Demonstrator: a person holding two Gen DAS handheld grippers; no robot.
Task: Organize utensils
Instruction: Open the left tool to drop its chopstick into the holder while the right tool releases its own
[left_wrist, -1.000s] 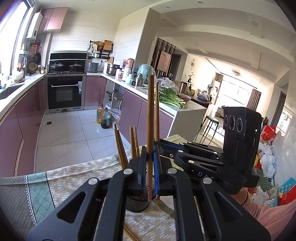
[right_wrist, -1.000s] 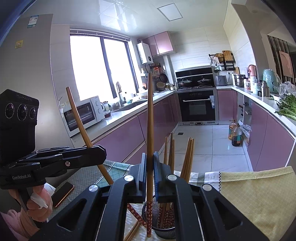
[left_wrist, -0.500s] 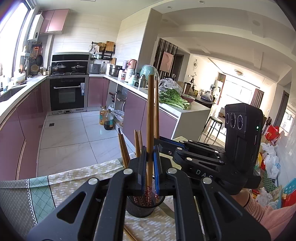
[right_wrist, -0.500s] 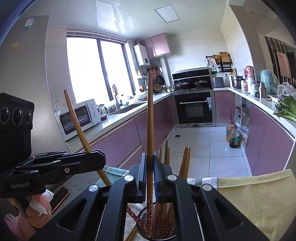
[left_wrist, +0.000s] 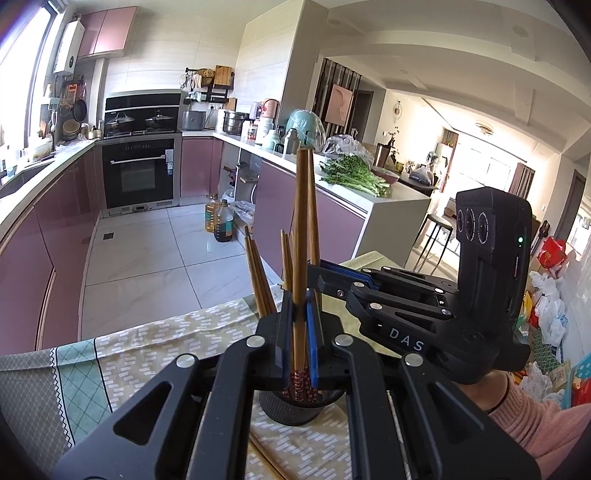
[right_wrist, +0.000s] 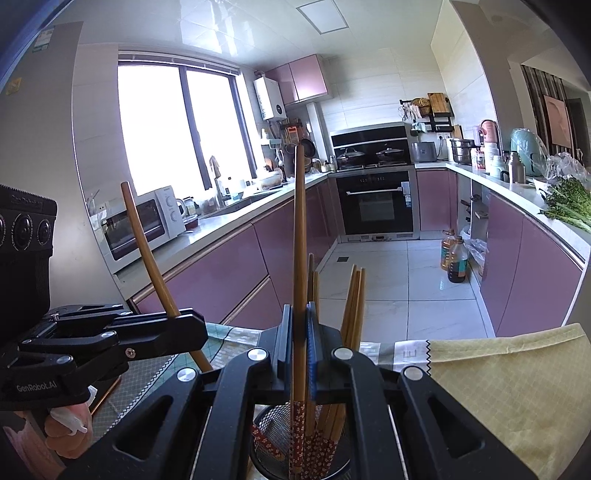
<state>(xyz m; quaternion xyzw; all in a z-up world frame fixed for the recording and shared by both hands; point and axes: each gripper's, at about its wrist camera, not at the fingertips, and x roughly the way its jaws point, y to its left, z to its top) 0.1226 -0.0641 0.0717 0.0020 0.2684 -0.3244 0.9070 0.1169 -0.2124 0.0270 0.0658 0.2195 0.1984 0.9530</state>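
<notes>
Inspecting both wrist views, we find each gripper clamped on a single wooden chopstick above a black mesh utensil holder (right_wrist: 275, 439).

We note the left gripper (left_wrist: 300, 339) has its jaws closed tight on an upright chopstick (left_wrist: 300, 236); the patterned red lower end of that stick reaches down into the holder (left_wrist: 291, 410). In the right wrist view this same gripper (right_wrist: 192, 334) enters from the left, and its chopstick (right_wrist: 147, 254) leans up and to the left.

We note the right gripper (right_wrist: 300, 343) likewise has its jaws pressed shut on a chopstick (right_wrist: 299, 236), held upright, with its red floral tip inside the holder. In the left wrist view the right gripper (left_wrist: 325, 275) reaches in from the right, just behind the holder; a hand with a pink sleeve (left_wrist: 535, 424) carries it.

Several more chopsticks (right_wrist: 352, 302) already stand in the holder, leaning toward its far right side. The holder sits on a patterned tablecloth (left_wrist: 155, 354). One loose chopstick (left_wrist: 266, 456) lies on the cloth near the holder's base. A yellow cloth (right_wrist: 517, 384) covers the table at right.
</notes>
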